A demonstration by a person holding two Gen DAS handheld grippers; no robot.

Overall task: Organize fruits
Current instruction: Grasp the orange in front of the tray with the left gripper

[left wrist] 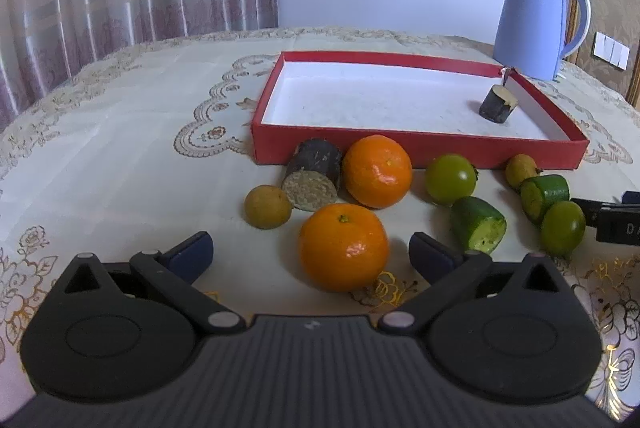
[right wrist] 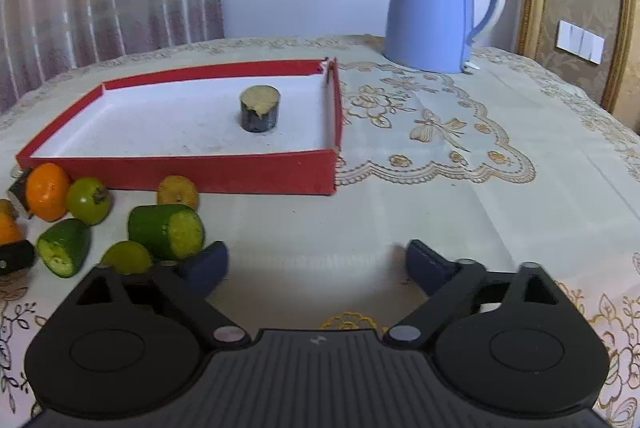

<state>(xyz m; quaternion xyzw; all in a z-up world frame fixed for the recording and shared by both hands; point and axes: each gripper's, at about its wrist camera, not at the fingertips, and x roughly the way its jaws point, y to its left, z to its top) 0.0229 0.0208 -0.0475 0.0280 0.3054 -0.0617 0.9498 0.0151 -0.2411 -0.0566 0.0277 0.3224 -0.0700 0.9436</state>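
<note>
Fruits: scattered on the tablecloth (left wrist: 120, 132) just in front of the red tray (left wrist: 420, 144); only one dark sugarcane stub (left wrist: 498, 106) stands inside it, near the right wall.
Far left: small yellow-brown fruit (left wrist: 267, 207), touching a dark sugarcane piece (left wrist: 316, 174).
Middle: two tangerines, the near tangerine (left wrist: 343, 247) between the spread fingers of the left gripper (left wrist: 310, 254), not gripped.
Right: green round fruits and a cut green piece (right wrist: 166, 231) bunched together.
Right gripper (right wrist: 316, 262): jaws wide apart, nothing between them; its left finger sits just beside the cut green piece.
Risk: round fruit probably rolls if nudged; closing on the crowded green cluster could knock neighbours away.
Far right: blue kettle (right wrist: 434, 4), well apart.
</note>
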